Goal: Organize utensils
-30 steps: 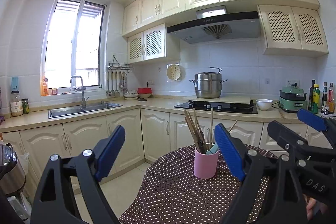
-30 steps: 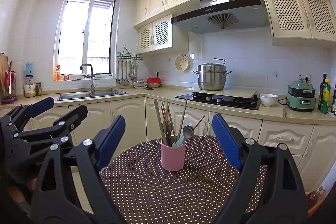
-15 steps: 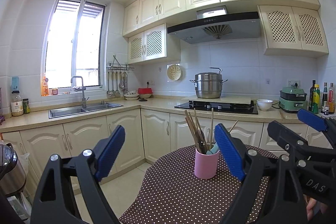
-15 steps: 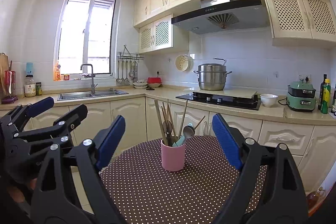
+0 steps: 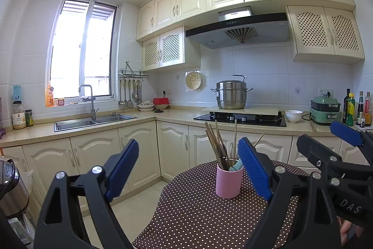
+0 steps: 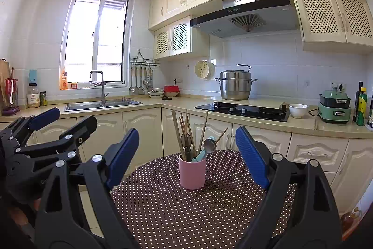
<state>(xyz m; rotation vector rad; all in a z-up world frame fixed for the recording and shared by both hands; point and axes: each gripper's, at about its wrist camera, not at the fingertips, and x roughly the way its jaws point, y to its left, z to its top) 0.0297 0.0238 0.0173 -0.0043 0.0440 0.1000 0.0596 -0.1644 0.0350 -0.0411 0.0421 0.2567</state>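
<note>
Nothing has shifted over the last second: table (image 6: 186, 214) fills bottom centre of both views, bare of loose utensils. Pink cup (image 6: 192, 174) stands upright mid-frame, chopsticks (image 6: 178, 132) and spoons (image 6: 209, 145) standing in it. My left gripper (image 5: 188, 169) and right gripper (image 6: 184, 155) stay spread wide, empty, short of the cup. Fits sorted or about to unload; can't tell which.

Almost nothing differs across the last second. In the left wrist view, the pink utensil cup (image 5: 227, 181) on the dotted tablecloth (image 5: 198, 214) sits very slightly higher and further right in frame, a small camera drift. The right wrist view matches its earlier pictures.
</note>
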